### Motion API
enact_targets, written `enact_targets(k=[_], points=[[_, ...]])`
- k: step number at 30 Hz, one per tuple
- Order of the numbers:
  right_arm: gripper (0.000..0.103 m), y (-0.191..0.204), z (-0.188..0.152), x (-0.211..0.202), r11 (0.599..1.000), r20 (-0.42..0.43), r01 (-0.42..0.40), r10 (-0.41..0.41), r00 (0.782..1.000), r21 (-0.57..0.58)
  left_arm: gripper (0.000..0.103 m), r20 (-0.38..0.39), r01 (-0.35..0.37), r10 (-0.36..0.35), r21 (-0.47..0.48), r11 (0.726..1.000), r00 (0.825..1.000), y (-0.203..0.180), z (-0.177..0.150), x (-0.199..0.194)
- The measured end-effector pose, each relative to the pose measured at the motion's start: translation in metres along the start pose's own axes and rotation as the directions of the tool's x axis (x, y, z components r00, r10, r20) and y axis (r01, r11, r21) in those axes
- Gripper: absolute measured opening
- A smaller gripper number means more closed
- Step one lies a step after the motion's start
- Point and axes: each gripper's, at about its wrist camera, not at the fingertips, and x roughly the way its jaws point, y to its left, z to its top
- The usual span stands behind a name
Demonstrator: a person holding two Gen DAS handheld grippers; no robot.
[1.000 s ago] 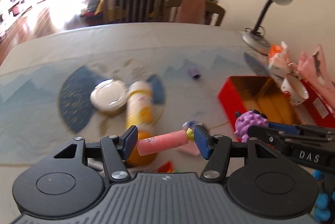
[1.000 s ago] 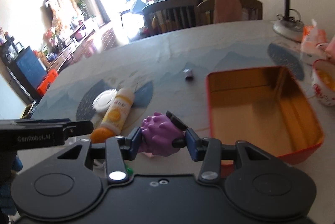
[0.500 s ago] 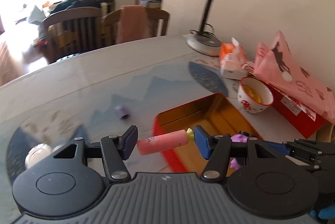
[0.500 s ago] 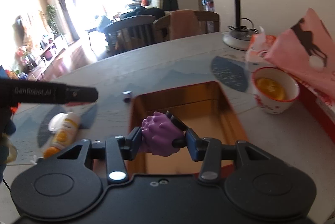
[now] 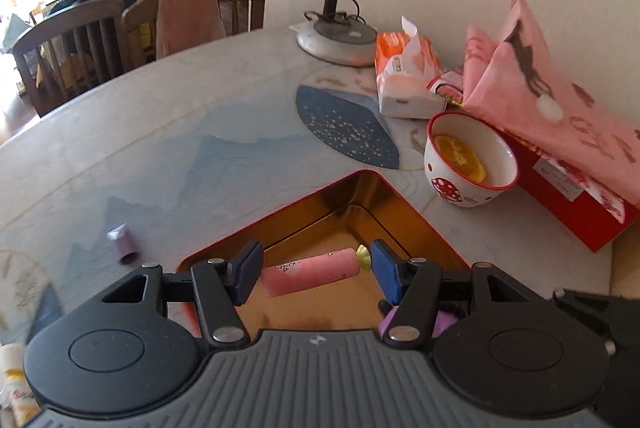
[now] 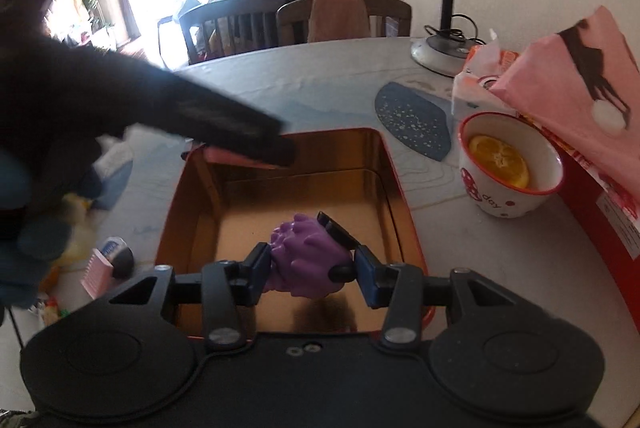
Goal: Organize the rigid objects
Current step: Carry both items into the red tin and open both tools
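Now that both jaws have swung over the gold-lined red metal tin (image 6: 400,187), each still clenched on its load, the pink cylindrical toy (image 5: 310,271) and knobbly purple rubber toy (image 6: 308,256) look ready for release.

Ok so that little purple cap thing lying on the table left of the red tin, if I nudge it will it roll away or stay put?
The purple cap lies on its side and looks roughly cylindrical, so a sideways nudge would probably roll it. It seems to flare toward one end, so it may curve rather than run straight. It looks small and light, and the table appears smooth, so even a gentle touch could send it off.
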Motion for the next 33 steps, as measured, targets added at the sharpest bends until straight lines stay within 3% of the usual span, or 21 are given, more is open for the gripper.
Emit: enact_targets(k=[13, 20, 29, 33], points=[[0.045, -0.002, -0.002, 0.023, 0.999, -0.054, -0.003, 0.001, 0.999, -0.04, 0.059, -0.093, 0.001, 0.001, 0.025, 1.0, 0.996, -0.015, 0.013, 0.069], [0.046, -0.002, -0.003, 0.02, 0.999, -0.052, -0.01, 0.008, 0.999, -0.031, 0.059, -0.153, 0.007, -0.006, 0.008, 1.0, 0.988, -0.014, 0.009, 0.087], [0.049, -0.009, -0.003, 0.023, 1.0, -0.063, -0.016, 0.017, 0.998, 0.013, 0.059, -0.162, -0.015, 0.021, 0.035, 0.999, 0.987, -0.017, 0.007, 0.087], [0.054, -0.013, -0.004, 0.023, 1.0, -0.057, -0.014, 0.016, 0.998, 0.028, 0.072, -0.152, -0.019, 0.024, 0.032, 0.999, 0.988, -0.017, 0.006, 0.083]])
